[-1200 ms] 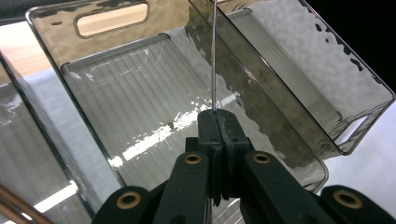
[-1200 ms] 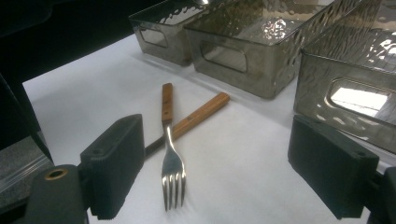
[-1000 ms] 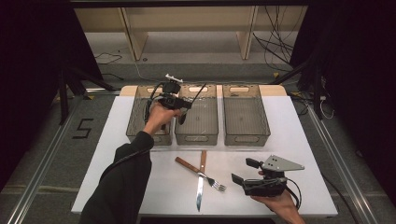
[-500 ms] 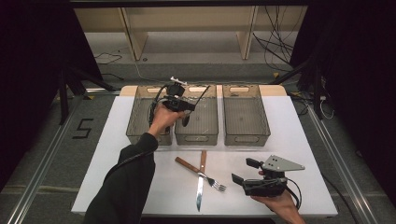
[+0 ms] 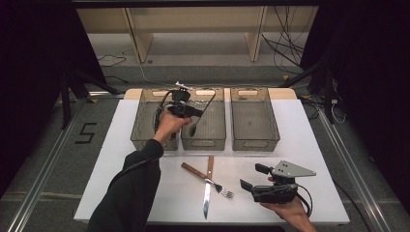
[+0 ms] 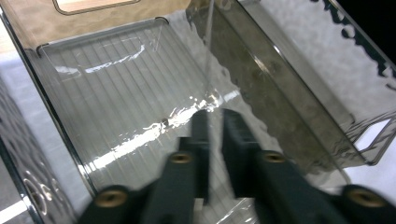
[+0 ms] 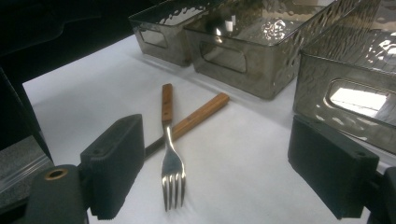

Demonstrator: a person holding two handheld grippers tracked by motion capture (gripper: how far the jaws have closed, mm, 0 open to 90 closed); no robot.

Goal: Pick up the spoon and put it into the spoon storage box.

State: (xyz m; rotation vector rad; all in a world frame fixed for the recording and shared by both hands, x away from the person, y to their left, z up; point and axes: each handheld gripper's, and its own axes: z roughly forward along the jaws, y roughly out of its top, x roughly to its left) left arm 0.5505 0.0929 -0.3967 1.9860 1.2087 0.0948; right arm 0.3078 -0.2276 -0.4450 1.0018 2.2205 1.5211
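My left gripper hangs over the middle clear bin, pointing down into it. Its jaws have just been opening and stand a narrow gap apart. A thin shiny strip runs up from that gap; I cannot tell what it is. A dark oval shape hangs just below the gripper. My right gripper rests open at the table's front right, its jaws wide. In front of it a wooden-handled fork lies crossed over a wooden-handled knife.
Three clear bins stand in a row at the back of the white table: the left bin, the middle one and the right bin. The fork and knife lie at front centre. Shelving and cables stand behind the table.
The left gripper has shifted slightly right over the middle bin. The right gripper, fork and knife have not moved.
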